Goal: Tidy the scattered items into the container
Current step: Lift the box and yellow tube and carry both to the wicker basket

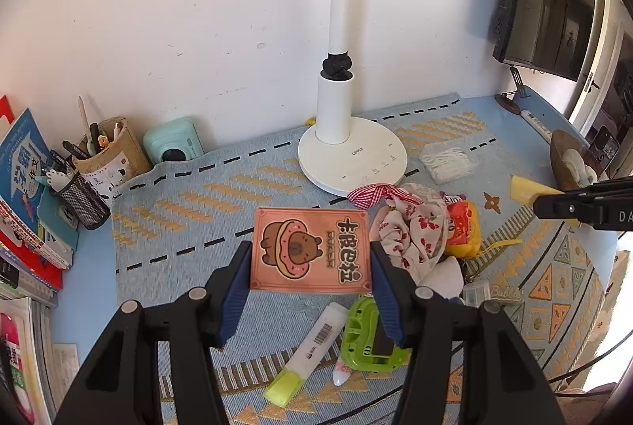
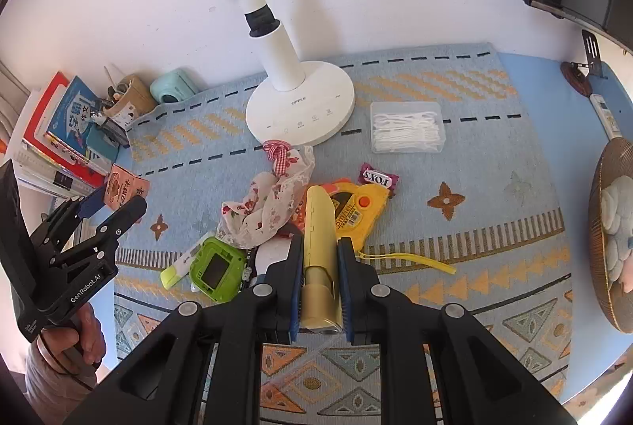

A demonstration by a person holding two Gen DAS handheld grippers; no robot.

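My left gripper [image 1: 310,267] is shut on an orange card box [image 1: 310,251] with a cartoon animal on it, held above the patterned mat. In the right wrist view the same gripper [image 2: 116,201] shows at the far left with the box [image 2: 126,187]. My right gripper [image 2: 319,251] is shut on a long pale-yellow case [image 2: 318,223] over the pile. In that pile lie a floral cloth [image 2: 269,203], a yellow tape measure [image 2: 356,211], a candy [image 2: 378,178], a green gadget [image 2: 215,269] and a highlighter [image 2: 182,265]. A woven basket [image 2: 595,211] holding white soft items sits at the right edge.
A white lamp base [image 2: 300,112] stands at the back centre, with a clear box of floss picks [image 2: 407,126] beside it. Books [image 1: 23,187], pen holders [image 1: 83,199] and a mint camera [image 1: 172,144] line the left wall. A person's hand [image 2: 71,342] grips the left tool.
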